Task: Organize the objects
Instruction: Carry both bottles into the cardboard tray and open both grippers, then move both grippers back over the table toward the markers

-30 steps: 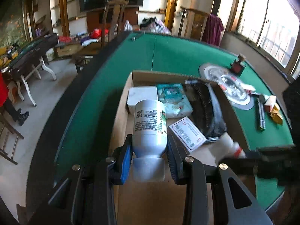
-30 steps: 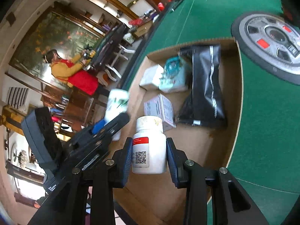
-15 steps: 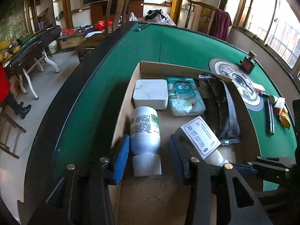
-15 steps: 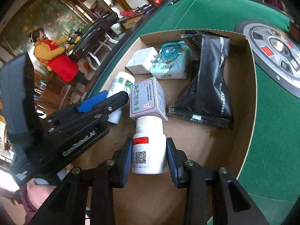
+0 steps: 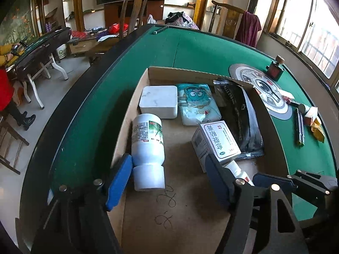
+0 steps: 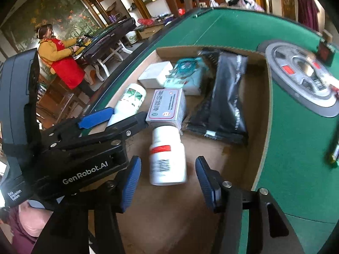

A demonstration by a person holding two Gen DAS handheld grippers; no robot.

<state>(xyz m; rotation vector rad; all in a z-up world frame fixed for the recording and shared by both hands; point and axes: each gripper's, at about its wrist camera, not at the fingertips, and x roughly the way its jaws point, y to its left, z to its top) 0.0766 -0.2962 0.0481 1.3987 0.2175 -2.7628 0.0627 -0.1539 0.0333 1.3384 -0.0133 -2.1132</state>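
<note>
Both grippers have released since the earlier frame: left gripper, jaws spread, leaves the tall white bottle lying at 9 o'clock along the cardboard box wall, while right gripper, likewise spread, leaves the small white bottle at 6 o'clock, cap against the medicine carton, probably to pack rows tightly.

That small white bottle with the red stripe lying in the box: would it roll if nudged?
Probably: the small bottle is round and lies on its side on the box floor. The medicine carton at its cap may block forward motion. It looks like light plastic.
</note>
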